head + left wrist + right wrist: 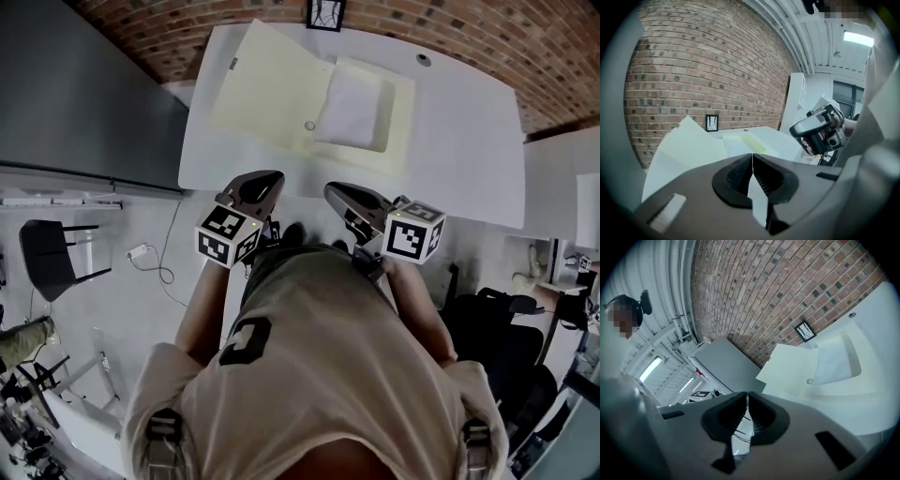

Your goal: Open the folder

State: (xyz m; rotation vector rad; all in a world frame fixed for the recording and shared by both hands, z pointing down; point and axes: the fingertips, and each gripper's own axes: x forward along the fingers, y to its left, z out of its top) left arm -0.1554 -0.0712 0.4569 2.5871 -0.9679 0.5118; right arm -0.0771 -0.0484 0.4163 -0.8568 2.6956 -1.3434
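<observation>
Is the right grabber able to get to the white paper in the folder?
Probably yes. The folder lies open with the white paper uncovered, and nothing on the table stands between it and the right gripper. The fingers are shut and empty, so they'd need to open first.

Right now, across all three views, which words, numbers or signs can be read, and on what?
No legible words anywhere.
On the shirt: one bold black character, maybe "3"; too distorted to be sure.
On the cubes of the left gripper and right gripper: square marker patterns, no letters.
On the wall frame: a drawing, no text readable.
On the folder: no print visible.
</observation>
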